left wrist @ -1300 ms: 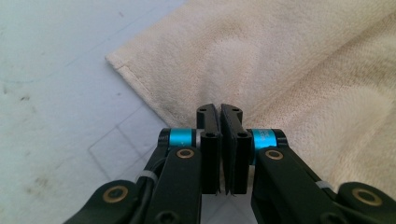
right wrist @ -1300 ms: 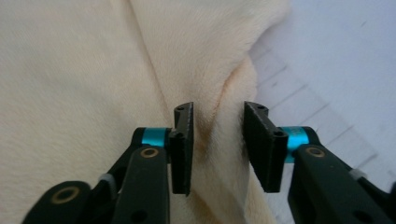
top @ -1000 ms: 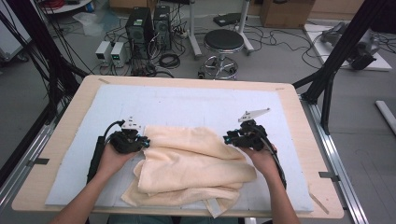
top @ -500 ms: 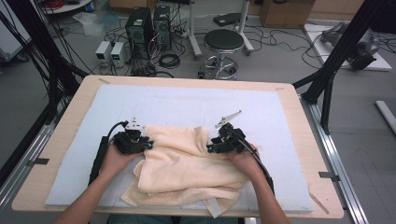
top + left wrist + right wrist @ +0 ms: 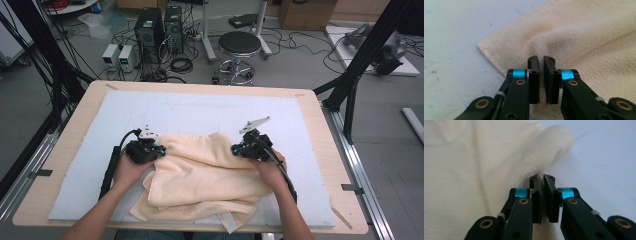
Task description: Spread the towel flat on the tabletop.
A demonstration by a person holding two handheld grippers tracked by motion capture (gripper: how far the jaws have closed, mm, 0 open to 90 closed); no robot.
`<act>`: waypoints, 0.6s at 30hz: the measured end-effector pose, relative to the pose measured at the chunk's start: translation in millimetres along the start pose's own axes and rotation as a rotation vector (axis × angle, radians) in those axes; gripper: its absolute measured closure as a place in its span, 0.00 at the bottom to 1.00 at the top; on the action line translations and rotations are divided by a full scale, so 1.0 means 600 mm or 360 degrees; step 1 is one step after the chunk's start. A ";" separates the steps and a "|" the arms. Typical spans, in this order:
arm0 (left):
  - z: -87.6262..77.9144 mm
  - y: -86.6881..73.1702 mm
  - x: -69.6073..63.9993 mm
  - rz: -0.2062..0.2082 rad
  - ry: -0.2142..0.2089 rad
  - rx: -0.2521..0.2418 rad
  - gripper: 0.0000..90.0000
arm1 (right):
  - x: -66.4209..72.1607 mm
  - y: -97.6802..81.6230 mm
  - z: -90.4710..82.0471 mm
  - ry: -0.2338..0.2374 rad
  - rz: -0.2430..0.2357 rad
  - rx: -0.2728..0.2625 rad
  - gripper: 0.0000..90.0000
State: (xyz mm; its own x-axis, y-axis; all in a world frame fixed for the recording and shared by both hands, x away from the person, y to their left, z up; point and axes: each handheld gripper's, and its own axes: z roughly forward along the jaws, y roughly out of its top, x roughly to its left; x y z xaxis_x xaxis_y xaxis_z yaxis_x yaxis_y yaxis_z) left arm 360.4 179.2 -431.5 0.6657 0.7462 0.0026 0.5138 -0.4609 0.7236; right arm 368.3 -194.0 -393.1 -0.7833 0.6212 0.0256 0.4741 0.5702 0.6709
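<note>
The cream terry towel (image 5: 205, 170) lies rumpled on the white mat (image 5: 200, 112), its far edge pinched by both just-closed grippers, left gripper (image 5: 159, 148) and right gripper (image 5: 235, 149).

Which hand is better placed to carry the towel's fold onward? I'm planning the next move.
Probably the right: the right tongs pinch a raised fold of the cream towel near its middle, while the left tongs hold the towel's left edge like an anchor.

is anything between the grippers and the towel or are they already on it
Nothing stands between them. The left gripper and the right gripper each have their jaws pinched shut on a fold of the cream towel, which lies on the white mat.
</note>
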 end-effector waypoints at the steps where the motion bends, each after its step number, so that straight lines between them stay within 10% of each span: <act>1: 0.002 0.001 0.001 -0.0010 0.0003 0.0000 0.92 | -0.004 -0.001 -0.010 -0.0052 0.0012 -0.0022 0.95; 4: 0.007 0.001 0.000 -0.0057 -0.0016 -0.0027 0.89 | -0.016 -0.003 -0.047 -0.0346 0.0025 -0.0119 0.80; 12: 0.004 0.001 0.008 -0.0120 0.0003 -0.0035 0.70 | -0.057 -0.025 -0.020 -0.0156 0.0182 -0.0023 0.66; 18: 0.005 0.008 0.024 -0.0188 0.0041 -0.0080 0.72 | -0.077 -0.023 -0.006 -0.0191 0.0108 -0.0055 0.65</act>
State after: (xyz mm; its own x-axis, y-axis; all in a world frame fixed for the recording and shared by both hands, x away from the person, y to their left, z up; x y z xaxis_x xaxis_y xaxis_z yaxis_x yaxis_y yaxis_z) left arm 373.9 186.2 -429.8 0.5879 0.8061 -0.0675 0.5597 -0.3451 0.7534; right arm 396.5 -232.7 -400.7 -0.6953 0.7185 -0.0156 0.5086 0.5073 0.6957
